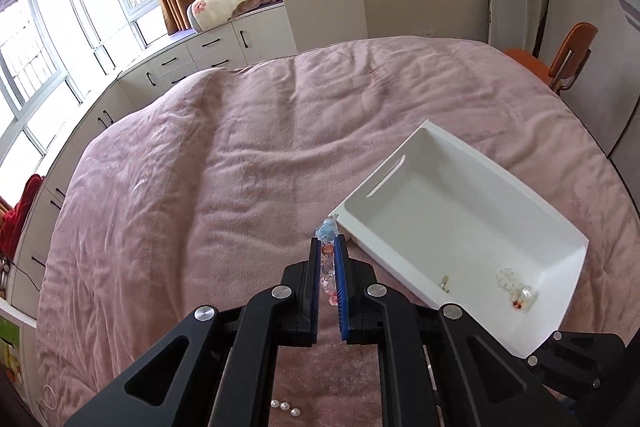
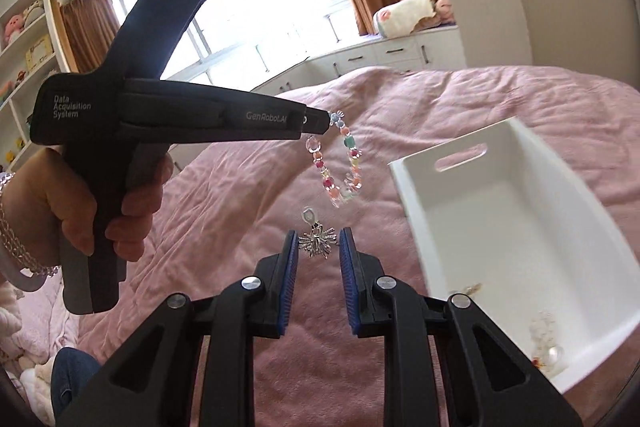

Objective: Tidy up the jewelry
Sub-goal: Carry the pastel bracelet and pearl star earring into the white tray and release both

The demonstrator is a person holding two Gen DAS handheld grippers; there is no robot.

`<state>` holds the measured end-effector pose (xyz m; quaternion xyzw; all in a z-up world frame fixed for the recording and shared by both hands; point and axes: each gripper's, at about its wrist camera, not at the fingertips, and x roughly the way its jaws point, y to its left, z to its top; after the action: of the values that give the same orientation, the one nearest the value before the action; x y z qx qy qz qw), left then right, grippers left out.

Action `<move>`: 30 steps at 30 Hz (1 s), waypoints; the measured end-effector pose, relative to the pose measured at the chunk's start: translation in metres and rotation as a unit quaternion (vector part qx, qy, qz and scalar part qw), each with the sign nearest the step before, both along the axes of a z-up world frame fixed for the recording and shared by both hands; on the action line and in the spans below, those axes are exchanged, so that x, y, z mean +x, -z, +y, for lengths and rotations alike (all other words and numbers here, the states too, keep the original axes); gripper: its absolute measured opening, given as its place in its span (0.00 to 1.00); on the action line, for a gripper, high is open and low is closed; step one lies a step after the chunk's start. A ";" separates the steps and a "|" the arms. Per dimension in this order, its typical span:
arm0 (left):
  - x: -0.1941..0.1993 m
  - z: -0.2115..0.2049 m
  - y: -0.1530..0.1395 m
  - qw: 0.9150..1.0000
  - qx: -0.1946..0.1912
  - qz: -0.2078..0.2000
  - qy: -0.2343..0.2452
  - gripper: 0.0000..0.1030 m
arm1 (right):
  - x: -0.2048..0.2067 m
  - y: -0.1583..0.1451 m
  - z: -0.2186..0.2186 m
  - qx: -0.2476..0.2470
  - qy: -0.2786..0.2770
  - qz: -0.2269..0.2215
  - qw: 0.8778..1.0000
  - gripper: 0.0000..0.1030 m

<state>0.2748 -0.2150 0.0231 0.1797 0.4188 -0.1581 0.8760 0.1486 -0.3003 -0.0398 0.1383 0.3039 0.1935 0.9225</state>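
Jewelry sorting is partly done: a few pieces lie in the white bin (image 1: 460,195). Left gripper (image 1: 329,251), jaws clamped on a beaded bracelet (image 2: 340,167), hangs at the bin's 9 o'clock. Right gripper (image 2: 319,247), jaws apart, flanks a silver charm (image 2: 318,243) on the bed (image 1: 240,147).

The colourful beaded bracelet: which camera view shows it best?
The right wrist view shows it best: the colourful beaded bracelet hangs as an open loop from the left hand-held gripper, above the pink blanket. The left wrist view shows only a few beads pinched between the blue pads.
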 end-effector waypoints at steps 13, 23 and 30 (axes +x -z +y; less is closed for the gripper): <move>-0.008 -0.074 -0.011 1.000 -0.007 0.005 0.017 0.12 | -0.022 -0.016 -0.064 -0.001 0.122 -0.025 0.992 0.21; -0.016 -0.098 0.012 0.999 0.016 0.021 0.023 0.12 | -0.027 -0.017 -0.081 -0.053 0.183 -0.011 0.982 0.21; -0.013 -0.106 0.037 0.999 0.015 0.044 0.015 0.12 | -0.026 -0.013 -0.096 -0.070 0.206 0.002 0.976 0.21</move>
<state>0.2621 -0.3206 -0.0137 0.1920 0.4567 -0.1729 0.8513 0.1226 -0.3961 -0.0269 0.1338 0.2834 -0.0228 0.9493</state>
